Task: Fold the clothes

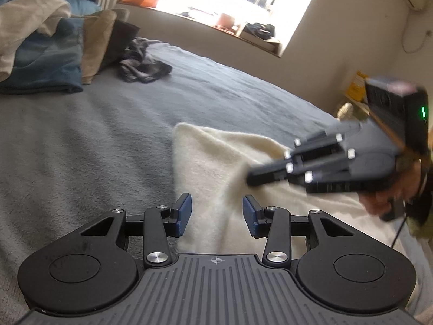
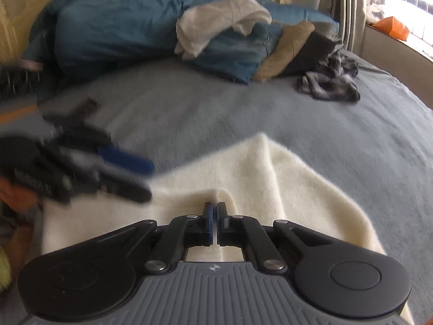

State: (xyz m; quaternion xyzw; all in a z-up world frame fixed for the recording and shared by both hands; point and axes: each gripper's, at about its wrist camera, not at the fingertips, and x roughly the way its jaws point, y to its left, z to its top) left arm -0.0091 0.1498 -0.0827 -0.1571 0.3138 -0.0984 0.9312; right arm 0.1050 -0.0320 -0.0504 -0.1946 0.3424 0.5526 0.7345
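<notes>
While the left tool gapes empty, the right tool is clamped shut above the cream fleece garment. It looks soft and light; best pinched at an edge.

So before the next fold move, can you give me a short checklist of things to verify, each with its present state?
1. Right gripper shut on the cream garment: ok, a raised ridge of cloth sits at its tips.
2. Left gripper holding cloth: not ok, its jaws stand open around the garment.
3. Grey blanket ahead free for folding: ok.
4. Dark crumpled clothes apart from the garment: ok.
5. Garment lying flat: not ok, folds run across it.
</notes>
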